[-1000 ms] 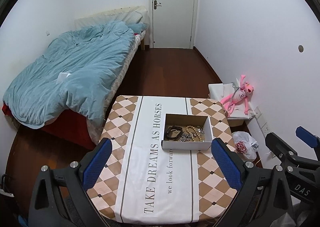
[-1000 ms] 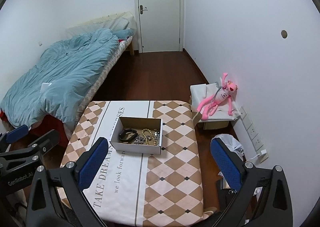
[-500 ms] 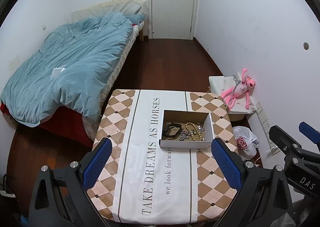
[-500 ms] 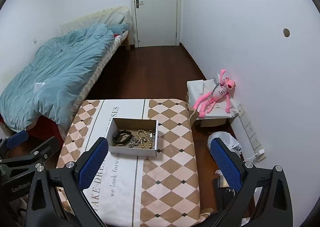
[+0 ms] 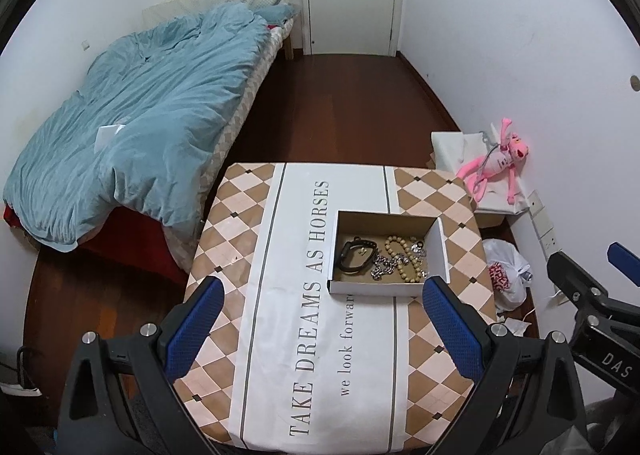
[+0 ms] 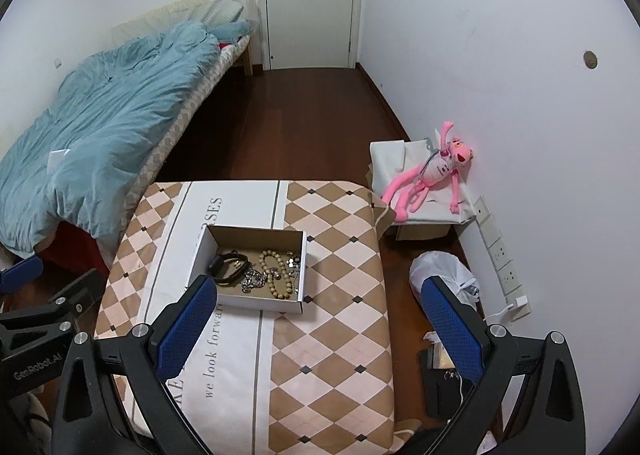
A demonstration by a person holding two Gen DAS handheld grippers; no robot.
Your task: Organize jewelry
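From the left wrist, the left gripper (image 5: 322, 329) hangs wide open above the table (image 5: 256, 239); the cardboard box (image 5: 386, 289) with a beaded bracelet (image 5: 402, 261) sits toward the right edge. From the right wrist, the right gripper (image 6: 318, 329) is spread open too, holding nothing, with the box (image 6: 262, 301) near its left finger (image 6: 186, 329).

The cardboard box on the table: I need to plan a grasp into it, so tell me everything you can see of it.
The cardboard box is shallow, open-topped and rectangular, white outside and brown inside. It sits flat on the patterned tablecloth, partly over the printed lettering. Inside lie a black band, a string of tan beads and a silver chain, bunched together and seemingly overlapping. Neither gripper touches it.
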